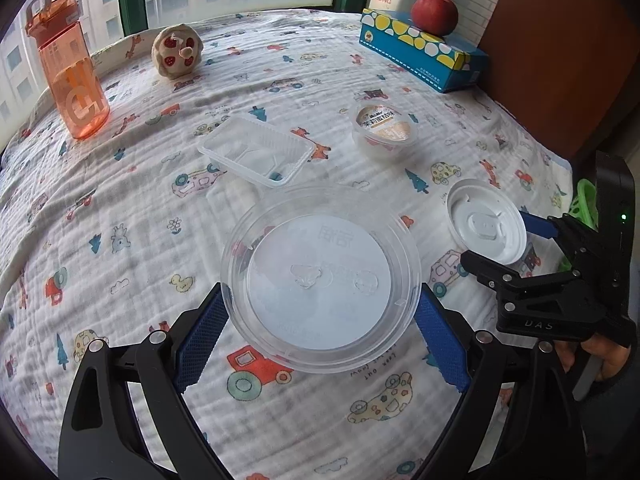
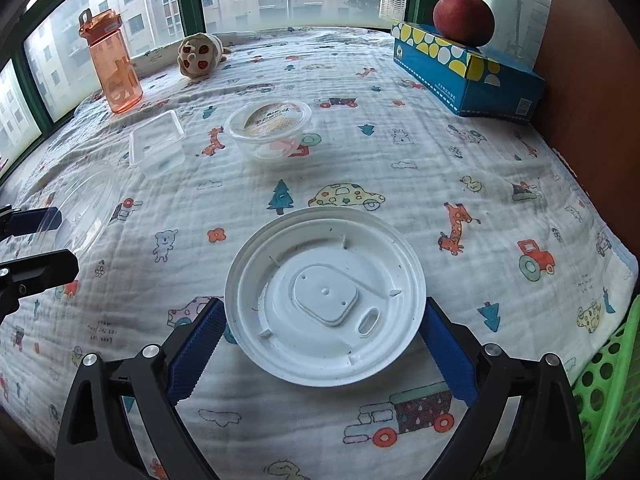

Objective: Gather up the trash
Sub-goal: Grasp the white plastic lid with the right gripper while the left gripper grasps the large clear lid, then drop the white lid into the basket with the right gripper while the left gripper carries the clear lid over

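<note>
We are holding the left gripper (image 1: 320, 344) wide, its two blue pads (image 1: 202, 344) bracketing the clear round lid (image 1: 320, 280); the lid's rim is meeting both pads, though we cannot tell whether it is being squeezed or merely sitting between them. We are holding the right gripper (image 2: 322, 354) spread just as wide around the white round lid (image 2: 325, 298), whose edge is overlapping each blue pad (image 2: 196, 354); again we cannot say whether the pads are pressing on it. Looking outward over the printed cloth (image 2: 440, 152), we are counting two lids near us and two clear containers farther off: one rectangular tray (image 1: 256, 152) on the left and one round labelled cup (image 1: 385, 130) to its right. Along the far edge we are counting one orange bottle (image 1: 68, 68), one small plush toy (image 1: 177, 50) and one blue tissue box (image 1: 424, 56) with one red apple (image 1: 435, 14) resting on top. One green perforated basket (image 2: 604, 392) is showing at the near right, cut off by the frame edge. The cup's label is too small to read, and the clear lid is blurring into the cloth in the right wrist view.
</note>
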`<state>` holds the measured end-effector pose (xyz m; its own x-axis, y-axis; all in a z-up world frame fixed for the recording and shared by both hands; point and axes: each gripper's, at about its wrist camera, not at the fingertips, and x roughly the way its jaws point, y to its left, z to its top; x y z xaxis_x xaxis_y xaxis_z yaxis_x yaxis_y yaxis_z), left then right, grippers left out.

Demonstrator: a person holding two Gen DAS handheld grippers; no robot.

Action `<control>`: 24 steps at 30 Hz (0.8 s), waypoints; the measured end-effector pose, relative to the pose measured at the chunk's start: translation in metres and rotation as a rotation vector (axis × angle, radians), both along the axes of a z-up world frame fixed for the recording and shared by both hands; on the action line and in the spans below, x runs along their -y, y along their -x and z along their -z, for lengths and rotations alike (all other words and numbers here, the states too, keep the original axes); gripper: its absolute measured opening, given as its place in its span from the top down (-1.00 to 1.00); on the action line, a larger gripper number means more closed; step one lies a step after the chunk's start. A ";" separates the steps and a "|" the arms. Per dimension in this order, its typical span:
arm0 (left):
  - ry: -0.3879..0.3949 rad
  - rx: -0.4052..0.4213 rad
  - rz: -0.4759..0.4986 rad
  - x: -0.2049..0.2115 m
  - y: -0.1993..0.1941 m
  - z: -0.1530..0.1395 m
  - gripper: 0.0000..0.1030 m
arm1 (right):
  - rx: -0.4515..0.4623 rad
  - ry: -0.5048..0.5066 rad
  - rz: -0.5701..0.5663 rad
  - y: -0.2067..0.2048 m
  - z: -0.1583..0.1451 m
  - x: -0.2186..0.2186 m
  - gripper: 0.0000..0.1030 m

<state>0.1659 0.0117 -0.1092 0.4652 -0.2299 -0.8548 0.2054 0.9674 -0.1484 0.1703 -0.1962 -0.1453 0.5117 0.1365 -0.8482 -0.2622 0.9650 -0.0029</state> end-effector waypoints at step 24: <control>0.022 0.045 0.053 0.036 0.012 -0.027 -0.73 | 0.094 -0.082 0.108 0.046 -0.058 0.050 -0.70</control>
